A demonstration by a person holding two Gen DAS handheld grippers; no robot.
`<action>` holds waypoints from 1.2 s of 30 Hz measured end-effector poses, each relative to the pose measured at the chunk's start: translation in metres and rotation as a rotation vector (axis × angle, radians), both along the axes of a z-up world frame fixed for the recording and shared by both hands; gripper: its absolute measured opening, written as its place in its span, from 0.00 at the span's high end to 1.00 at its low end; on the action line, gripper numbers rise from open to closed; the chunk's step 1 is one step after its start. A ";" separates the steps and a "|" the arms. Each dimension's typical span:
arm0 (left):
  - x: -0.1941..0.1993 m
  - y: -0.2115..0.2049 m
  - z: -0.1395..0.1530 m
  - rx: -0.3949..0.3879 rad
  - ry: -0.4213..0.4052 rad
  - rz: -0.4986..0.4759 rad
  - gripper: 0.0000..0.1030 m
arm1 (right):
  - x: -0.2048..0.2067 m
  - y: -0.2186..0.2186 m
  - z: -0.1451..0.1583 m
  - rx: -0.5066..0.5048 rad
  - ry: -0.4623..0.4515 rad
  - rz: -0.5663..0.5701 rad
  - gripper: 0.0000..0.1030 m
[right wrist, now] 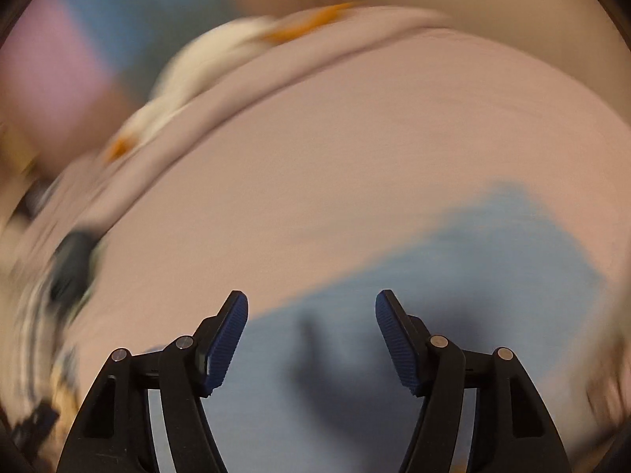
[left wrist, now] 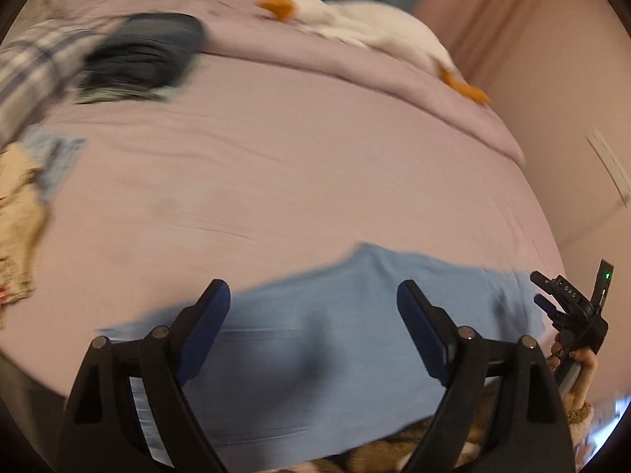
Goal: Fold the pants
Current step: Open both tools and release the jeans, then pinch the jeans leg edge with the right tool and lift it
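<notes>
Though blurred by motion, showed lilac bed (left wrist: 276, 181) bearing light blue pants (left wrist: 315, 331) flat at near edge, seemingly folded down to a compact rectangle; any further fold could not be judged. Left view alone showed dark folded pile (left wrist: 146, 55), stuffed goose (left wrist: 366, 27), right gripper (left wrist: 552, 299). Left gripper (left wrist: 313, 307) spread wide, empty; right likewise over pants.
</notes>
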State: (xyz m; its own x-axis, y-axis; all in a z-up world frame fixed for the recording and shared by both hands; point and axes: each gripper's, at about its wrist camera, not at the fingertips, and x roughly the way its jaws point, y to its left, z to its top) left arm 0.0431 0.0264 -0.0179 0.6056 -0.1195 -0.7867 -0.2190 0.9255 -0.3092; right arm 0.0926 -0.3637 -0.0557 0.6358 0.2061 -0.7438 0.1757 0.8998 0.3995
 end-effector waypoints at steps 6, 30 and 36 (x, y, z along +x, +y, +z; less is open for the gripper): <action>0.041 -0.070 -0.039 -0.043 0.114 -0.206 0.15 | -0.045 -0.109 -0.035 -0.004 0.103 -0.343 0.35; 0.056 -0.131 -0.096 -0.091 0.276 -0.347 0.10 | -0.020 -0.122 -0.070 0.027 0.067 -0.304 0.65; 0.055 -0.128 -0.084 -0.273 0.245 -0.381 0.11 | -0.037 -0.111 -0.026 0.081 -0.040 -0.250 0.86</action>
